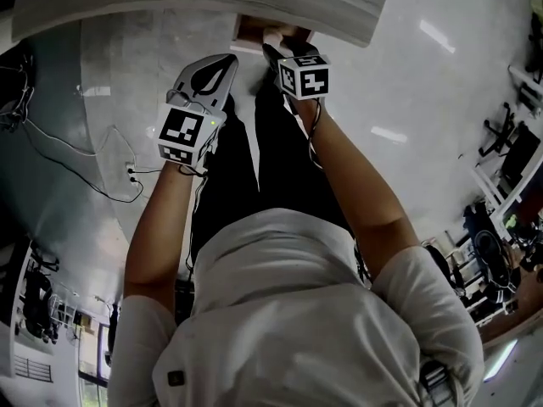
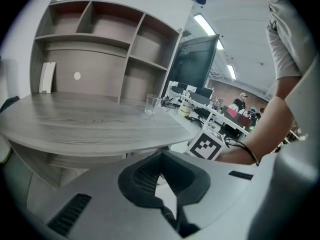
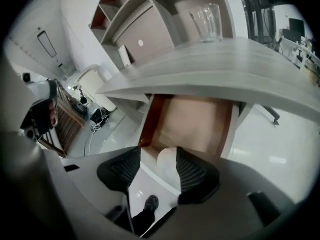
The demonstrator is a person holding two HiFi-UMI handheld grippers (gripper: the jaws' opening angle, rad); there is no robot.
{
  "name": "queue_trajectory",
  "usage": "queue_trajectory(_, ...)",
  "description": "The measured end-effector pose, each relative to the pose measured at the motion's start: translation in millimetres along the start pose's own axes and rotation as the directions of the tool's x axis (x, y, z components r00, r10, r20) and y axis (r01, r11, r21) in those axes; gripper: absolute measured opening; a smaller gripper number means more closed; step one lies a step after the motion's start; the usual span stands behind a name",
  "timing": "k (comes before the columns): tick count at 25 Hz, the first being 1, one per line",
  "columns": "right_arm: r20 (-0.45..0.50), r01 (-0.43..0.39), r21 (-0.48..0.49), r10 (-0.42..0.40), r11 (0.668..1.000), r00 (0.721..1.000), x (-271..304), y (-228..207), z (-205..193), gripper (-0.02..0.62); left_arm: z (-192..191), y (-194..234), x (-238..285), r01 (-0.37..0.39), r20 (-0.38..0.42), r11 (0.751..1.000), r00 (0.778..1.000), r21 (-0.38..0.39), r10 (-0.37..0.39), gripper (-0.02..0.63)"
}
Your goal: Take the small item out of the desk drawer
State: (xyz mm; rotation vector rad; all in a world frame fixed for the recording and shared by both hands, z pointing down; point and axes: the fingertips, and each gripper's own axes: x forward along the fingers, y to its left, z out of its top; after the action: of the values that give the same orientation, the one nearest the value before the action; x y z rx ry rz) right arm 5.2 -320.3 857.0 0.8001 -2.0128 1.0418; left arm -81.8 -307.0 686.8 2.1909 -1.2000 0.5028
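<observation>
Red-brown wood lines the open drawer (image 3: 197, 116), which sits just ahead of the right gripper (image 3: 158, 155) and under the overhanging grey desk top (image 3: 210, 64). That gripper's jaws stand wide apart and have hold of nothing. In the gap between them, a little beyond the tips, shows a pale rounded thing (image 3: 168, 162) — most likely the small item — lying at the near end of the drawer floor, close to the wall on the jaws' left. The left gripper (image 2: 161, 156) is beside the right one, on its left, pointing at the desk's front edge, its jaws drawn together at the tips and empty. A clear glass (image 3: 206, 20) stands on the desk, above and beyond both grippers. The likely trouble lies in the approach. The item is tucked near the front lip and the side wall, so one jaw could catch on wood and close on the rim rather than round the item, or nudge it deeper under the desk top. A smooth rounded shape may also squirt out of a hurried pinch — and a knock against the desk edge could upset the glass.
</observation>
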Motion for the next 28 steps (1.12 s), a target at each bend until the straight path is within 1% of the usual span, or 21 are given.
queue_trajectory(3,-0.035,0.017,0.016,-0.016,1.0,0.999,19,-9,-3,0.233,-5,9,6,-0.006,-0.002,0.999,1.0,-0.037,0.006,0.015)
queue_trajectory(10,-0.106,0.049,0.028,-0.045,0.998,0.993,41,-21,-20,0.236,-19,9,22,0.004,-0.026,0.999,1.0,-0.049,-0.006,0.015)
queue_trajectory(13,-0.117,0.05,0.038,-0.045,0.998,0.992,47,-22,-23,0.238,-24,7,26,0.016,-0.032,0.999,0.999,-0.05,-0.017,0.015)
queue_trajectory(18,-0.131,0.052,0.043,-0.046,0.998,0.99,55,-22,-24,0.236,-34,8,28,0.012,-0.056,0.997,0.998,-0.075,-0.016,0.015)
queue_trajectory(21,-0.155,0.071,0.033,-0.065,0.997,0.986,58,-23,-26,0.235,-37,8,29,0.012,-0.055,0.997,0.998,-0.082,-0.016,0.015)
queue_trajectory(24,-0.181,0.093,0.016,-0.089,0.996,0.979,57,-26,-28,0.198,-37,4,30,0.013,-0.054,0.996,0.998,-0.085,-0.017,0.015)
queue_trajectory(28,-0.19,0.097,0.008,-0.093,0.995,0.977,56,-30,-28,0.184,-36,0,31,0.015,-0.051,0.997,0.999,-0.082,-0.019,0.015)
